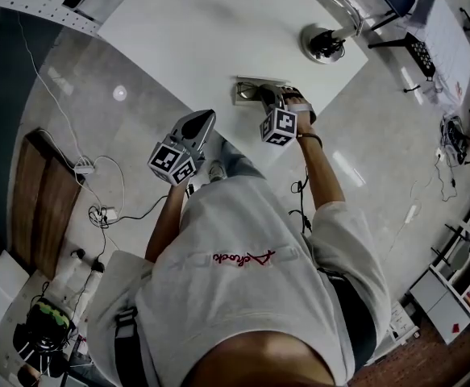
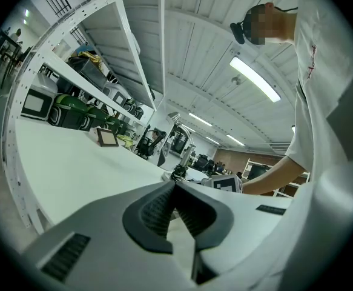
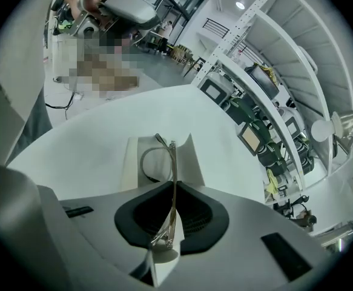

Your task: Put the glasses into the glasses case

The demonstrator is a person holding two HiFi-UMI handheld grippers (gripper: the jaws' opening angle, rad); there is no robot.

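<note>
**Glasses held above open case**

The glasses [image 3: 174, 162], a thin metal frame with clear lenses, stand edge-on at centre frame, pinched between the jaws of the right gripper [image 3: 174, 190]. Their far end, one lens rim curving left, sits over the case [image 3: 131, 162]. The case is pale and open, its side walls raised, and lies flat on the white table [image 3: 97, 123] just above centre.

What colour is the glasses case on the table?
White, perhaps very pale grey; the glasses case shows best in the right gripper view.
</note>
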